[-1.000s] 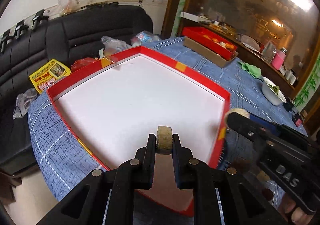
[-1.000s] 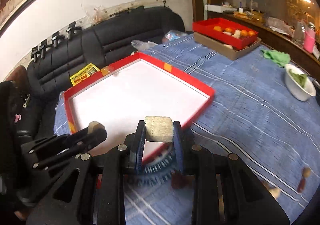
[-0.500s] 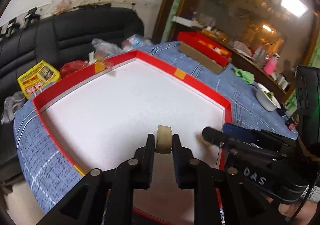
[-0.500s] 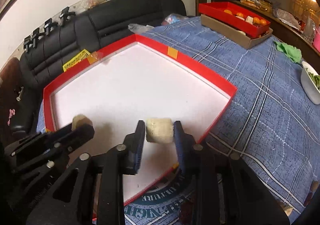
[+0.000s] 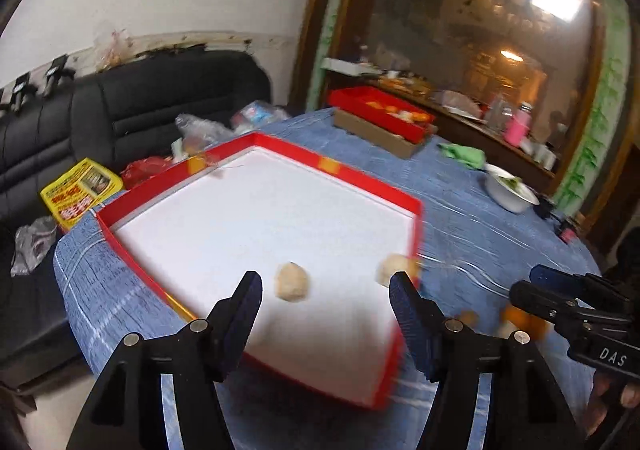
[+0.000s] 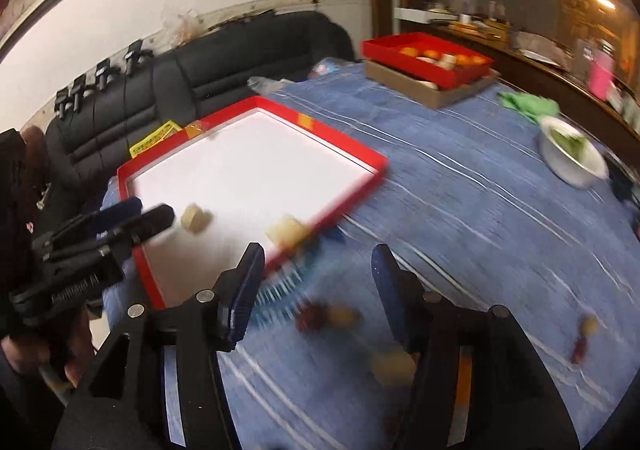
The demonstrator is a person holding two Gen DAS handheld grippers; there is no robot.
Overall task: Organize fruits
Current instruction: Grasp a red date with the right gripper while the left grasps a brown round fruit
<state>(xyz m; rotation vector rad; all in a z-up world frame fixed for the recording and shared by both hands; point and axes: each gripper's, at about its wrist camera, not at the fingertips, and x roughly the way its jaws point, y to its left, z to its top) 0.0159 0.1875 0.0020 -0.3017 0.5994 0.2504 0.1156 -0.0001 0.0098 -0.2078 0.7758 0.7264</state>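
Both pieces dropped in the red tray [image 5: 362,175]

Left tool [image 5: 325,292] and right tool [image 6: 318,268] have just been opening, now spread, nothing between; lift clear before fetching table [image 6: 460,209] fruit.

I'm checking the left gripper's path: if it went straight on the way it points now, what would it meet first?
Probably the pale fruit piece lying on the tray's white floor, centred ahead of the open left gripper; depth is uncertain.

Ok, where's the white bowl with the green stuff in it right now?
The white bowl sits on the blue tablecloth at the far right of both wrist views, just beyond the green cloth and well apart from the red tray.
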